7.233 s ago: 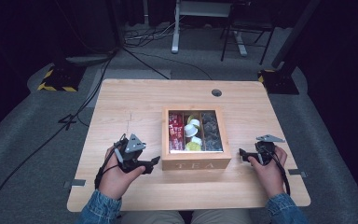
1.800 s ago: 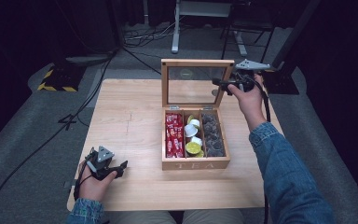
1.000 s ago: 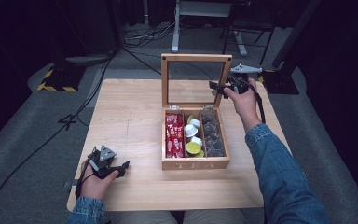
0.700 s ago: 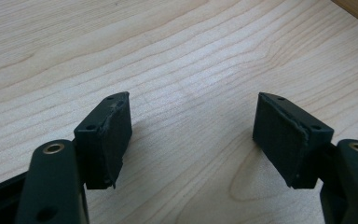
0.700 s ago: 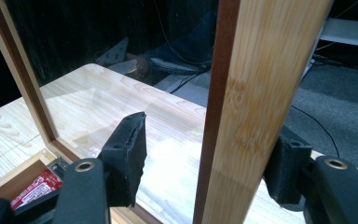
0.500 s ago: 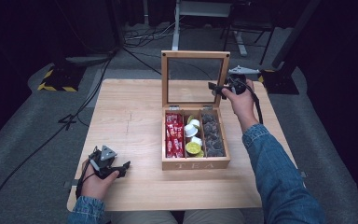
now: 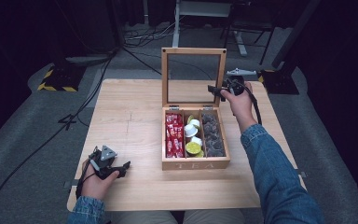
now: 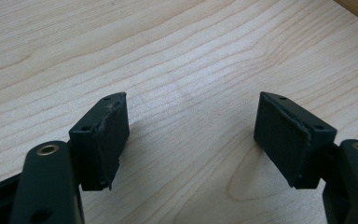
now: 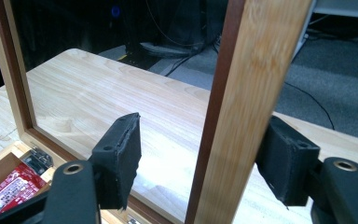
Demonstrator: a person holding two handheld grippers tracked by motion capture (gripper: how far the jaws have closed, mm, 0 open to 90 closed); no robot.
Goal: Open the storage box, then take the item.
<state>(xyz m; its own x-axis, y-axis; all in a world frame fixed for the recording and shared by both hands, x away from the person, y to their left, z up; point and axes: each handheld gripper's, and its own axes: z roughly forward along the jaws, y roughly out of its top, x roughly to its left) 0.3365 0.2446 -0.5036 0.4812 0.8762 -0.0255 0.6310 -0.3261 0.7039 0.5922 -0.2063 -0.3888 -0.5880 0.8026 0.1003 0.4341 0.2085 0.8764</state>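
a wooden tea box (image 7: 195, 162) sits near the middle of a light wooden tabletop (image 7: 130, 112), a little toward its right edge, with its front wall facing the person's edge. its lid (image 7: 194, 77) stands upright on the hinges at the back wall, a wooden frame around a clear pane. the box has three compartments running front to back: the left one holds red packets (image 7: 173, 139), the middle one holds small round cups (image 7: 193, 136) in white and yellow-green, and the right one holds dark pieces (image 7: 211, 136) too small to make out.

the right gripper (image 7: 220, 89) is held up beside the right side of the lid frame, above the back right part of the tabletop. in the right gripper view the frame's right upright (image 9: 242, 107) stands between the two pads: it looks to lie against the right pad (image 9: 284, 158), while a clear gap separates it from the left pad. the jaws have just been opening, so they straddle the frame without pinching it.

the left gripper (image 7: 120, 167) rests low near the front left corner of the tabletop, well apart from the box. in the left gripper view (image 8: 191, 135) its jaws are spread wide over bare wood, with nothing between them.
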